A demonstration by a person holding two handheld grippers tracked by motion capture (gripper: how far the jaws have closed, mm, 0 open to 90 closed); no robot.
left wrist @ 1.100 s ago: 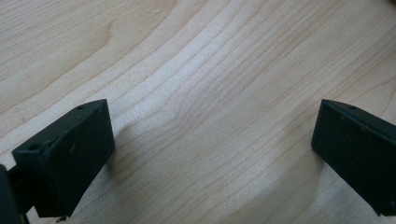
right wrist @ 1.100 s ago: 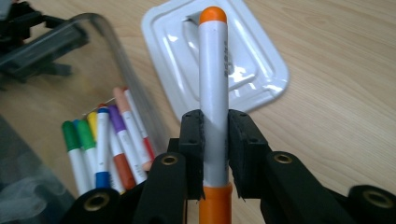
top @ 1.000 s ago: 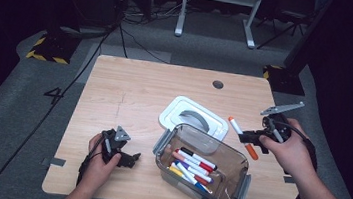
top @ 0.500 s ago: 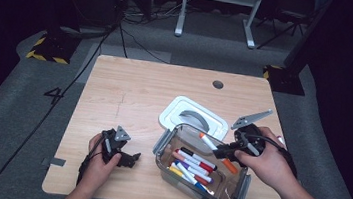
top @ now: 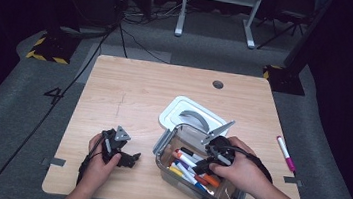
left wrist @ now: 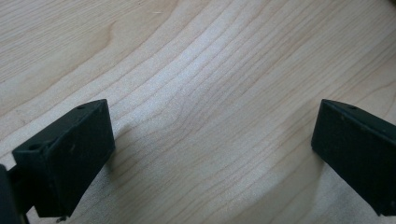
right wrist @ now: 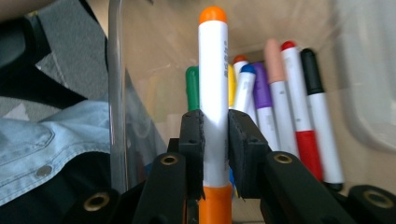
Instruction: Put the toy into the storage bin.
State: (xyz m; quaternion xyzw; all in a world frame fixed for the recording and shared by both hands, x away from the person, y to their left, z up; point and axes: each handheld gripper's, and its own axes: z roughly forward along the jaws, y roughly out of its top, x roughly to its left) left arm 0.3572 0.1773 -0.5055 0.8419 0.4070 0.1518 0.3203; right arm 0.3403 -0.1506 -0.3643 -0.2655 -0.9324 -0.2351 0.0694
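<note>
Orange-capped marker (right wrist: pixel 213 93), white barrel, clamped between the right gripper's (right wrist: pixel 214 135) pads at mid-length; jaws pinched tight on it. In the right gripper view the marker's long axis runs straight up the middle of the frame, orange cap toward the top, orange butt end at the bottom, in line with the jaws. It lies roughly parallel to the markers already lying in the clear plastic bin (right wrist: pixel 116 70), which sit to the right of centre: green, yellow, blue, purple, pale pink, red, black. High view: right gripper (top: pixel 206 164) is lower centre-right of the frame, down inside the bin (top: pixel 165 146), marker tip pointing toward the lower left over the stored pens. White lid (top: pixel 178 111) lies on the table (top: pixel 130 89) just above the bin, touching or nearly so. Left gripper (top: pixel 125 156) rests lower left on the bare wood, jaws spread wide, nothing between them; the left gripper view confirms only wood grain between the pads. Progress, by judgement: most markers are packed, this one is in the bin but not yet let go. A pink marker (top: pixel 285 153) is still out on the table at the right edge, well apart from the bin. The lid is still off.
</note>
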